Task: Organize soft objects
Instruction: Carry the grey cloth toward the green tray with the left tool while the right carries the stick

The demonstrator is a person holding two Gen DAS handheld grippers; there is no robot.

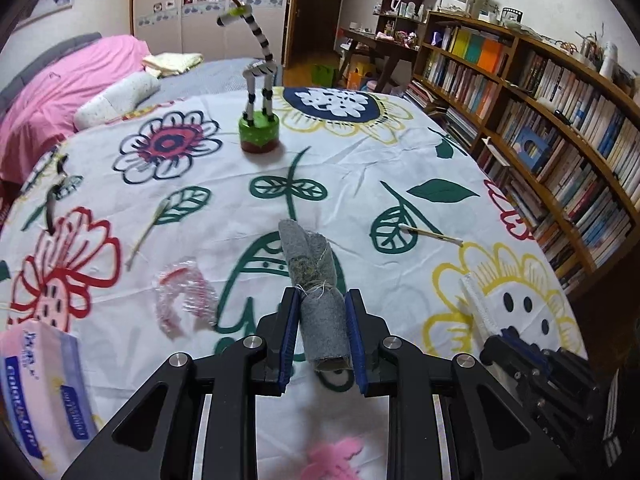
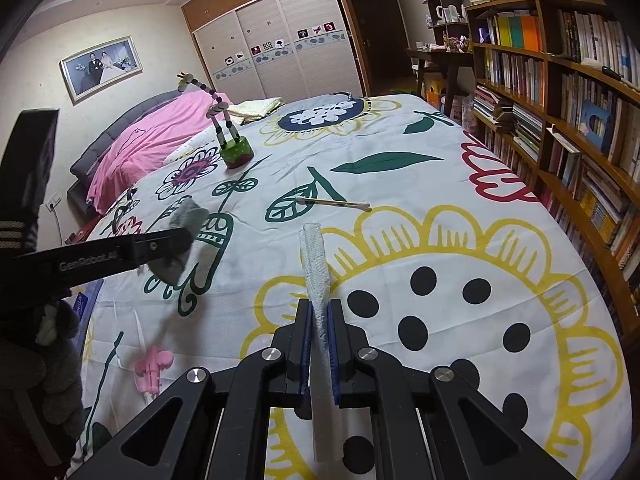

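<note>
A bed (image 1: pixel 360 168), spread with a white cover printed in large flowers and leaves, fills both views; a bookshelf (image 1: pixel 560 128) runs along its 3 o'clock side. At 12 o'clock on the cover stands a zebra toy (image 1: pixel 259 92) on a green drum base. A tissue pack (image 1: pixel 36 384) lies at 8 o'clock in the left view, with a crumpled clear wrapper (image 1: pixel 184 300) nearer the centre. Two cotton swabs (image 1: pixel 430 234) lie apart on the cover.

The left claw (image 1: pixel 322 332) is clenched on a grey felt roll (image 1: pixel 316 280), lifted off the bed. The right claw (image 2: pixel 319 340) grasps a white textured cloth strip (image 2: pixel 316 268) standing edge-up between its pads.

To place these well, each piece should probably be carried low and let go only once it rests flat, so the soft material does not unroll or spring aside.

A pink soft shape (image 2: pixel 152 368) is blurred at 6 o'clock. No bin or target spot is visible, and the felt roll's near end is hidden behind the fingers.
</note>
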